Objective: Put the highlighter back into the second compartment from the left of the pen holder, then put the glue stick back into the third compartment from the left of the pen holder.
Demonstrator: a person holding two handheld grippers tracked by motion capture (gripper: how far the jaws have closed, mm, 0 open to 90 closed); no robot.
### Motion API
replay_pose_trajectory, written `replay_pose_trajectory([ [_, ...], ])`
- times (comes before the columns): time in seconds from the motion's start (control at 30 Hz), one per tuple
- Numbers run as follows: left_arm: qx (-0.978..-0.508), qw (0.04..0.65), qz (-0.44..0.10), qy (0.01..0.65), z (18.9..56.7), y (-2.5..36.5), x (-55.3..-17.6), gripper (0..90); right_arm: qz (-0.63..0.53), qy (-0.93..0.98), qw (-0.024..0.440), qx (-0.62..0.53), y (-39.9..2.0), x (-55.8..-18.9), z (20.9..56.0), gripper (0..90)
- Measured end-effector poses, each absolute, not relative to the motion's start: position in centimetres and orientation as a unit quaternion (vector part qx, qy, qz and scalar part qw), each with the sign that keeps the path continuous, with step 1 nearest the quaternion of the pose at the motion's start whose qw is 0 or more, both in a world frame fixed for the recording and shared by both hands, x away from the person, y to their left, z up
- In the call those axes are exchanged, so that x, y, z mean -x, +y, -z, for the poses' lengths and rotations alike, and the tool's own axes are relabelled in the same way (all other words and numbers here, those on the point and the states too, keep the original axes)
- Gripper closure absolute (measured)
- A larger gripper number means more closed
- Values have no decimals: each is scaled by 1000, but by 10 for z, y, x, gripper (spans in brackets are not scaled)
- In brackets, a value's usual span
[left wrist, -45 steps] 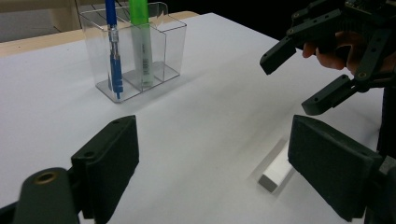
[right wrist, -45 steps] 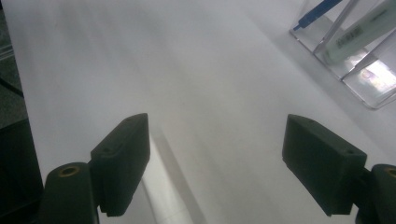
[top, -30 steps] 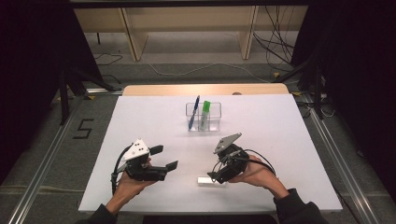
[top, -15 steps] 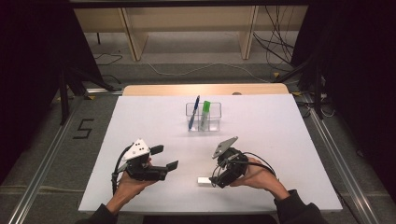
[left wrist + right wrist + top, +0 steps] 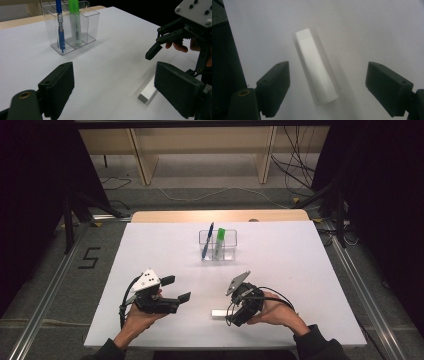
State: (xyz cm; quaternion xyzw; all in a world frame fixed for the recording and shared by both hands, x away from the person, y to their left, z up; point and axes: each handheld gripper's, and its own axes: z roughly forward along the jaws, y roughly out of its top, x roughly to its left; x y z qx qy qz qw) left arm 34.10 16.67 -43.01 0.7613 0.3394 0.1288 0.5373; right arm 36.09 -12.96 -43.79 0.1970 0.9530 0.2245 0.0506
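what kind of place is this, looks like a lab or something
Probably a lab or test rig, not a home or office. A white table stands between black curtains, with metal rails on the floor either side, loose cables behind it, and a taped number 5 on the floor.

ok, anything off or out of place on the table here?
Only the white stick stands out: it lies flat on the table, apart from the clear holder where the blue pen and green marker stand. The right gripper hangs open above it. No spill or damage.
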Motion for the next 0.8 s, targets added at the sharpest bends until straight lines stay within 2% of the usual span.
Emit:
replay_pose_trajectory([
  [0.4,-763,537,-128,337,430,166,-341,159,-205,959,44,-191,-128,-359,444,221],
  [0.8,-762,538,-129,337,430,165,-340,159,-197,963,43,-178,-130,-361,447,297],
])
